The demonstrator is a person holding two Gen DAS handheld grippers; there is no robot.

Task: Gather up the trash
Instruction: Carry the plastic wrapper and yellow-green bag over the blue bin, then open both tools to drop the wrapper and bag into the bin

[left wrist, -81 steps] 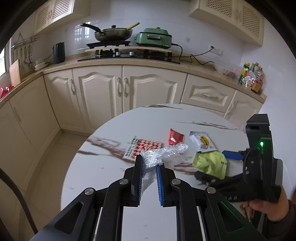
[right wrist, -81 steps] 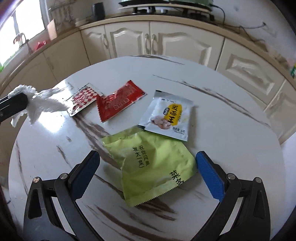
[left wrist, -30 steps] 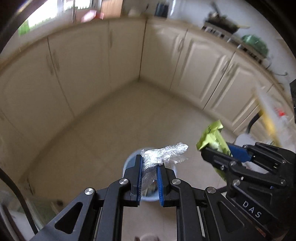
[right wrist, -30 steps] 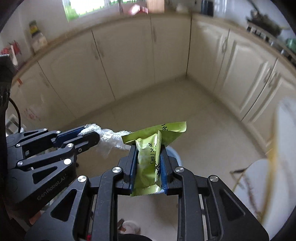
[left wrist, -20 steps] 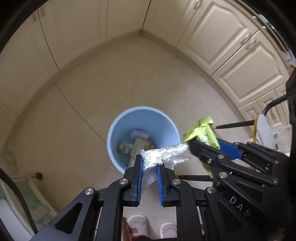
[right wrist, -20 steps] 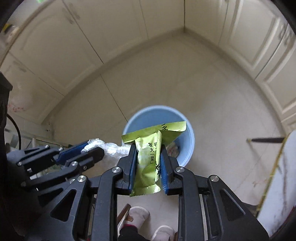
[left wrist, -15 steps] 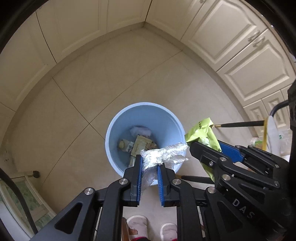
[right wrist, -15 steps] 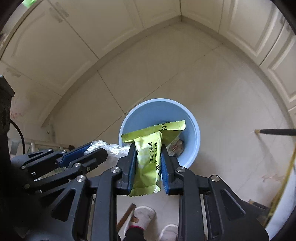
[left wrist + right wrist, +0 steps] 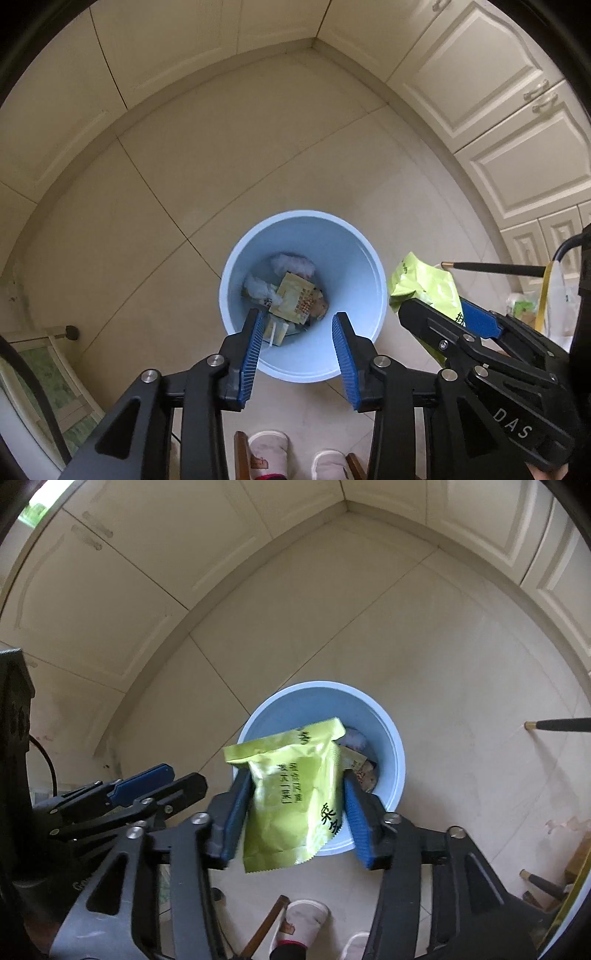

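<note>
A light blue trash bin (image 9: pixel 356 266) stands on the tiled floor right under both grippers, with several wrappers (image 9: pixel 295 299) and a pale crumpled piece (image 9: pixel 258 288) inside. My left gripper (image 9: pixel 298 319) points down over it; its jaws are opening and nothing is between the blue pads. In the right wrist view my right gripper (image 9: pixel 295 805) hangs over the bin (image 9: pixel 295 701), jaws opening. The green snack packet (image 9: pixel 291 794) has spread out flat and sits loosely between its pads. The left gripper (image 9: pixel 188 775) shows at the left there, and the right gripper (image 9: pixel 432 306) with the packet (image 9: pixel 424 280) at the right of the left view.
Cream cabinet doors (image 9: pixel 517 122) ring the floor on the far and right sides. A black chair leg (image 9: pixel 491 265) juts in from the right. The person's slippered feet (image 9: pixel 269 450) stand just below the bin. A green mat (image 9: pixel 48 373) lies at the left.
Both grippers have sunk closer over the bin and both jaws have spread. The clear plastic wrap has left the left jaws. The folded green packet has sprung flat between the right jaws.
</note>
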